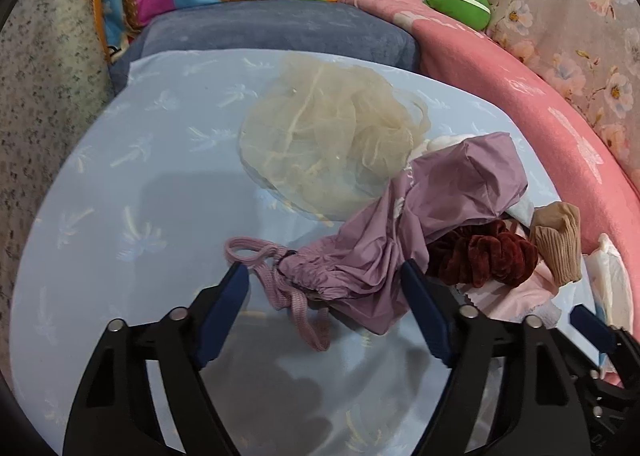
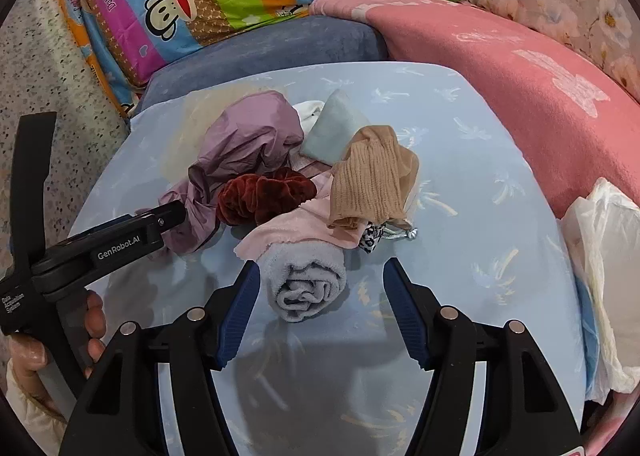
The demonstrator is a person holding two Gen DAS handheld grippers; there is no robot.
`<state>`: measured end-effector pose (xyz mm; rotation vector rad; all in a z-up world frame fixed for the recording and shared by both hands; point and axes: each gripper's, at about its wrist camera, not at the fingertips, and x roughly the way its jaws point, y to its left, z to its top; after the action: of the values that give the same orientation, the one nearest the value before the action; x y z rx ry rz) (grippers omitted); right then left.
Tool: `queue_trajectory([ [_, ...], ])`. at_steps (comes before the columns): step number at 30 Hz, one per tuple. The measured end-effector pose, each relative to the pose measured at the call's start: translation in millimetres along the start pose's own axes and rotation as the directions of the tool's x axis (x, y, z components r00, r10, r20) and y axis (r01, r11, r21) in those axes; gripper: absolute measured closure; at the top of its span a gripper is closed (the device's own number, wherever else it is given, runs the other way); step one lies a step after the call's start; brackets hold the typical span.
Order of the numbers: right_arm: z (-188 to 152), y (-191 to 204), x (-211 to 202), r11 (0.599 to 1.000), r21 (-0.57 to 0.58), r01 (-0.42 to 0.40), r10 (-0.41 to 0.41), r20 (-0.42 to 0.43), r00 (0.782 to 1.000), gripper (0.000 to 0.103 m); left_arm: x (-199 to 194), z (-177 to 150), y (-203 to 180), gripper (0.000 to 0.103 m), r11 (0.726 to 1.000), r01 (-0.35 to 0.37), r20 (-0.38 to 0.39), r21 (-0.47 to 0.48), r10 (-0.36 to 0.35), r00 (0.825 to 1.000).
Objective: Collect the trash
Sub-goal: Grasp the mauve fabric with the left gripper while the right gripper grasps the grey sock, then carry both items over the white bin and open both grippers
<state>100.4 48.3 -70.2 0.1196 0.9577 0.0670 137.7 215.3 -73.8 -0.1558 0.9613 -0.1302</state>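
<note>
Lilac drawstring pouch (image 1: 400, 224) lying between released left tongs (image 1: 324, 276), rolled grey towel (image 2: 308, 284) between released right tongs (image 2: 320, 276); risking snagging cords (image 1: 276, 276), dragging scrunchie (image 2: 264, 196) along.

Both tongs (image 1: 324, 284) (image 2: 322, 280) agape, tilted downward

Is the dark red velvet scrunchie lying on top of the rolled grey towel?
No, in the right wrist view the scrunchie lies behind the rolled grey towel, beside the purple bag.

Scrunchie (image 2: 266, 196) between drawstring bag (image 2: 244, 144) on its left and sock (image 2: 372, 180) on its right, rolled towel (image 2: 310, 280) in front.
</note>
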Motion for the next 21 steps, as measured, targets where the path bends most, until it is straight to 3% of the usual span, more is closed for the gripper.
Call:
queue_trajectory([
  [4,-1.9,-1.0,11.7,1.000,0.027,-0.015,0.016,-0.026,1.000,0.040,3.2,-1.6,-4.7,0.051,0.999,0.049,-0.013,0.000,-0.049,0.999],
  [5,-2.8,-1.1,13.3,0.999,0.030,-0.018,0.019,-0.031,0.999,0.045,2.9,-2.6,-7.1,0.065,0.998,0.060,-0.013,0.012,-0.060,0.998],
  [6,-3.7,-0.6,14.9,0.999,0.032,-0.028,0.029,-0.036,0.999,0.057,3.0,-2.9,-8.8,0.072,0.998,0.063,-0.016,0.017,-0.063,0.998],
  [8,-4.5,0.2,15.5,0.999,0.035,-0.038,0.039,-0.039,0.998,0.069,-0.2,-4.2,-10.9,0.078,0.997,0.071,-0.013,0.020,-0.070,0.997],
  [12,-5.2,5.4,7.5,0.999,0.015,-0.042,0.042,-0.024,0.999,0.082,-10.6,-4.2,-12.2,0.081,0.997,0.071,0.010,0.029,-0.072,0.997],
  [21,0.0,2.0,-37.9,0.997,0.016,-0.075,0.074,0.064,0.995,0.083,-50.8,2.8,-24.9,0.082,0.996,0.075,0.093,0.054,-0.080,0.992],
])
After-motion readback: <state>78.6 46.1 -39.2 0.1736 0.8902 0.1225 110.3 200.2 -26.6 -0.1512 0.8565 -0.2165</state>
